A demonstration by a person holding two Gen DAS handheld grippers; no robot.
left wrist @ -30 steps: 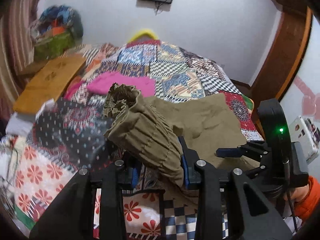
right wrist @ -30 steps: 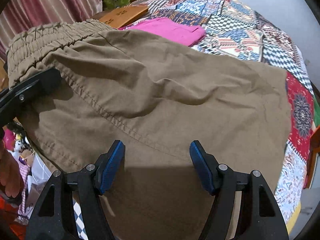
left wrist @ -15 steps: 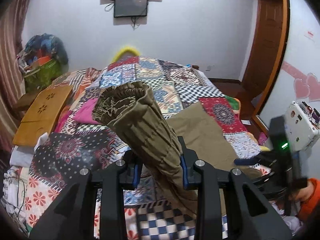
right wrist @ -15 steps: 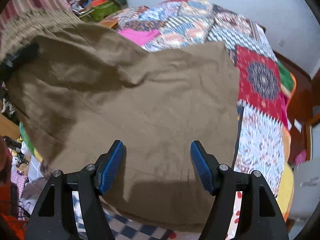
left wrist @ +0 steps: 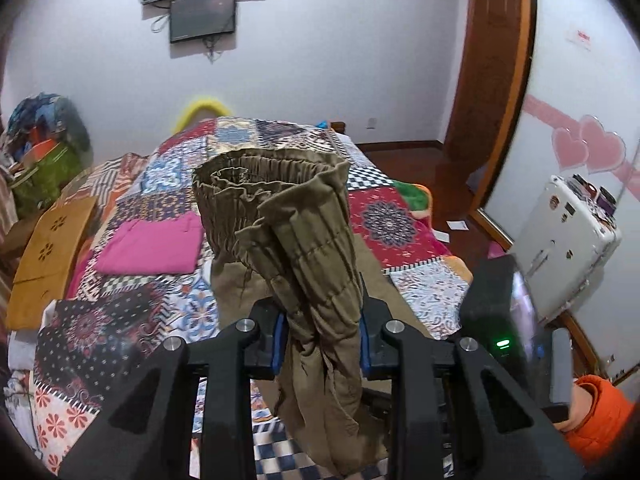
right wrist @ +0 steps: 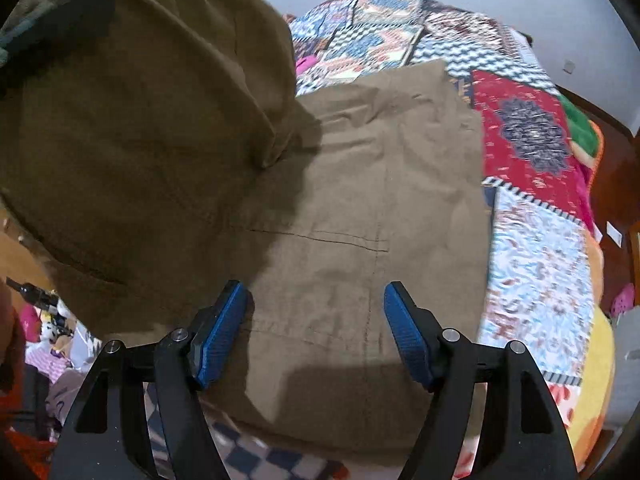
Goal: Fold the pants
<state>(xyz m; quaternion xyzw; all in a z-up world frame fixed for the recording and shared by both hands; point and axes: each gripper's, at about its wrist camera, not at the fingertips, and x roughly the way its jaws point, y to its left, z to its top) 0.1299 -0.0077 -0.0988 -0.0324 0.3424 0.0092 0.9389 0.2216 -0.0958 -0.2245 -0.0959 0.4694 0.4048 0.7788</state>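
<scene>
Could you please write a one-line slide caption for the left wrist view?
Left gripper clamps the gathered waistband of olive pants, lifted above a patchwork quilt.

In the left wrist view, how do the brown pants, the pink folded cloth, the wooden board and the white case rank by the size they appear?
1. brown pants, held in the left gripper; nearness inflates them.
2. and 3. wooden board and white case: too alike to rank.
4. pink folded cloth.

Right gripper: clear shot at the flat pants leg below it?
Probably yes. The right gripper is open and empty over the flat part of the brown pants; the left gripper holds the waistband off to the side.
</scene>
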